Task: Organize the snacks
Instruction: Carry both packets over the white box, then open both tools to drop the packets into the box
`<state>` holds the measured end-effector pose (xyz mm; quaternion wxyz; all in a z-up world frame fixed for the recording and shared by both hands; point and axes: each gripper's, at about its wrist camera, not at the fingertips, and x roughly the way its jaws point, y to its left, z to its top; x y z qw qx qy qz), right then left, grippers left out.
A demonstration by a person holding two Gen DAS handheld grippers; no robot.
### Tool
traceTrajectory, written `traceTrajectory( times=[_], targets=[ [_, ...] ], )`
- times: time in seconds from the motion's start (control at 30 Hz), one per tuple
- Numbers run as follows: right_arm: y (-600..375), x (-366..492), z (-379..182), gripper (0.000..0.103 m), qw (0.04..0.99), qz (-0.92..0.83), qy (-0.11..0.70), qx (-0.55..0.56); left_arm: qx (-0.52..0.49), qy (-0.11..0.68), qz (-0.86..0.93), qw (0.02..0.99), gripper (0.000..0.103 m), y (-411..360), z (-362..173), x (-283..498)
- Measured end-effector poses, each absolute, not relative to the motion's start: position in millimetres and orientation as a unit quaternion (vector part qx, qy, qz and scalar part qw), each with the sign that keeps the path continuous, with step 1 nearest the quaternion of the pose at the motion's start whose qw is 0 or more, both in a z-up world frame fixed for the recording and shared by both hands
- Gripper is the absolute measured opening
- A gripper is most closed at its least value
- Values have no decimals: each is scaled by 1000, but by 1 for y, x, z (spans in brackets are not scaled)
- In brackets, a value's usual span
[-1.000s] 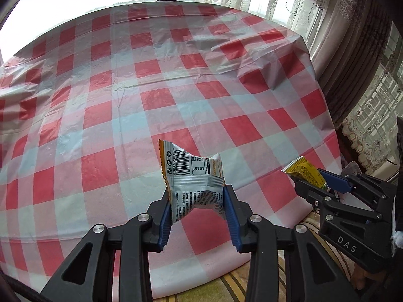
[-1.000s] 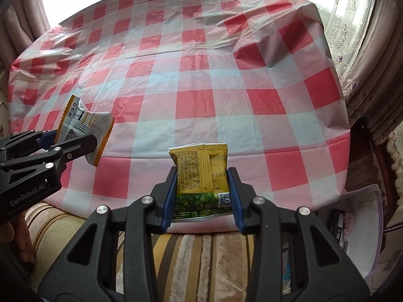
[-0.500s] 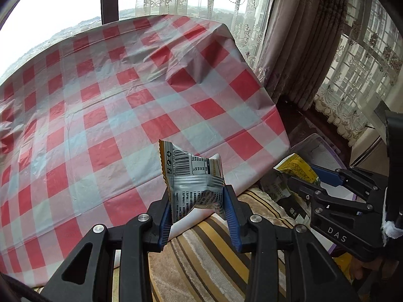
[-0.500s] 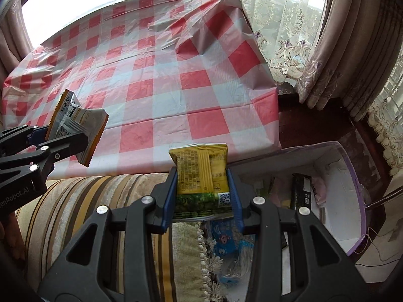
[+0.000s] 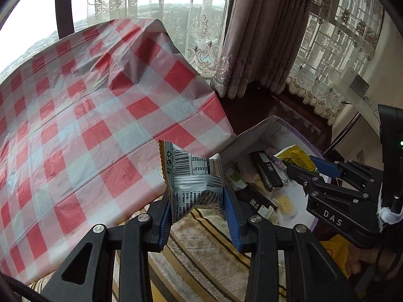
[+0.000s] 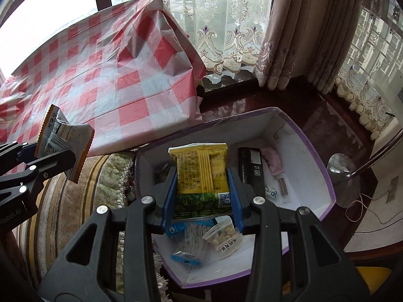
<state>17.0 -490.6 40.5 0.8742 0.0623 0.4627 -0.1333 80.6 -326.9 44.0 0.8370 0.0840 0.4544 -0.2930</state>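
Observation:
My left gripper (image 5: pixel 197 196) is shut on a silver snack packet (image 5: pixel 194 176) with a barcode and orange edge; it hangs over a striped cushion just left of the box. From the right wrist view the same silver packet (image 6: pixel 63 138) shows at the far left. My right gripper (image 6: pixel 202 181) is shut on a yellow and green snack packet (image 6: pixel 201 173), held above the open white box with a purple rim (image 6: pixel 320 156). Several snacks lie inside the box, among them a black bar (image 6: pixel 252 171) and a small bag of nuts (image 6: pixel 223 239). The yellow packet (image 5: pixel 294 157) shows in the left view too.
A table under a red and white checked cloth (image 5: pixel 88 125) stands to the left. A striped cushion (image 6: pixel 70 201) lies between table and box. Curtains (image 5: pixel 262 37) and a window sill run behind the box. A metal lamp base (image 6: pixel 340 171) stands right of the box.
Both grippers swung right, off the checked table and over the cushion toward the box. Each kept its packet. The open box came fully into view under the right gripper.

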Motion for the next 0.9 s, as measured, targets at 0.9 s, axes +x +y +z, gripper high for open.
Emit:
traceTrajectory(
  times=[0.9],
  targets=[
    [-569, -3, 41, 42, 860, -239, 444, 78, 101, 484, -371, 786, 39, -433, 19, 58]
  ],
)
